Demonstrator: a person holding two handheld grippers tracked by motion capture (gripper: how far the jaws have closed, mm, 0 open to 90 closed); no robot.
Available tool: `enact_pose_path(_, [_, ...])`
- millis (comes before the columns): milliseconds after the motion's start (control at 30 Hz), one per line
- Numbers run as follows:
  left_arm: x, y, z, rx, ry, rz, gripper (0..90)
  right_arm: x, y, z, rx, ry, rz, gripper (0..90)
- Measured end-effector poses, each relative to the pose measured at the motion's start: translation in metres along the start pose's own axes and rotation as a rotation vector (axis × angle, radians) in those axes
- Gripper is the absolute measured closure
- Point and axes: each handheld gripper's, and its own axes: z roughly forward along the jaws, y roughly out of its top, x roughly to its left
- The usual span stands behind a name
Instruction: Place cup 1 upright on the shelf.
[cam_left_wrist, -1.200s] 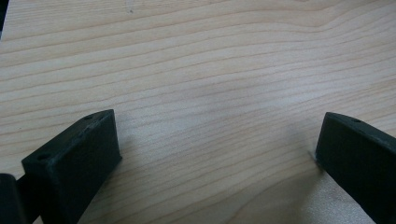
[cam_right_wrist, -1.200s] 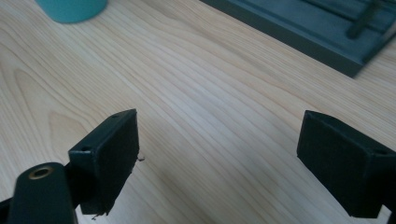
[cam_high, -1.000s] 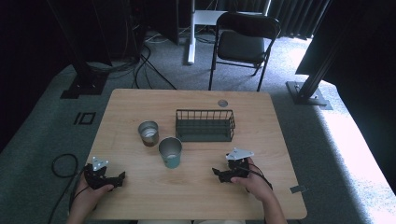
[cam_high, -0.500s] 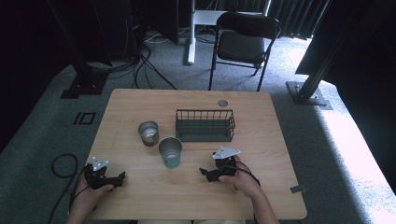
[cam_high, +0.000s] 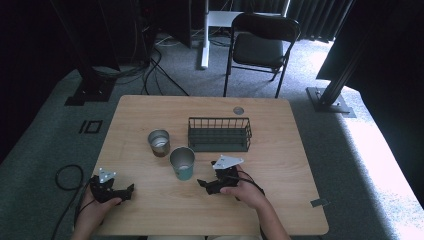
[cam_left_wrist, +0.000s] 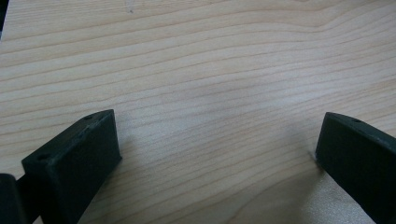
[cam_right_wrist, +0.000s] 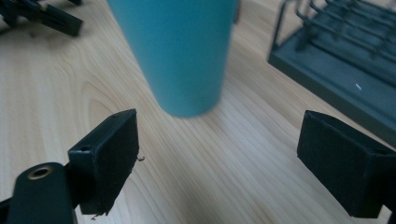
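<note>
Your right gripper (cam_high: 206, 183) has slid left toward the teal cup (cam_high: 182, 162), now at its 11 o'clock, jaws spread and empty. Come in crooked and one jaw could tip it. Left gripper (cam_high: 127, 191) rests open.

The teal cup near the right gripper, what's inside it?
From the high view the teal cup stands upright with its mouth open, and its pale inner wall looks bare. The bottom is too small and dim to tell. The right gripper sits open beside it.
</note>
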Motion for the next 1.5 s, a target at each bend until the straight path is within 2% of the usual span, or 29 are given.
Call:
enact_pose_path(533, [0.000, 0.000, 0.000, -0.001, 0.000, -0.001, 0.4, 0.015, 0.023, 0.020, -0.071, 0.061, -0.037, 12.5])
enact_pose_path(1000, [0.000, 0.000, 0.000, 0.000, 0.000, 0.000, 0.4, 0.017, 0.031, 0.039, -0.091, 0.060, -0.057, 12.4])
enact_pose_path(1233, [0.000, 0.000, 0.000, 0.000, 0.000, -0.001, 0.4, 0.017, 0.033, 0.046, -0.120, 0.056, -0.025, 12.2])
enact_pose_path(1500, [0.000, 0.000, 0.000, 0.000, 0.000, -0.001, 0.4, 0.018, 0.037, 0.053, -0.158, 0.040, -0.018, 12.0])
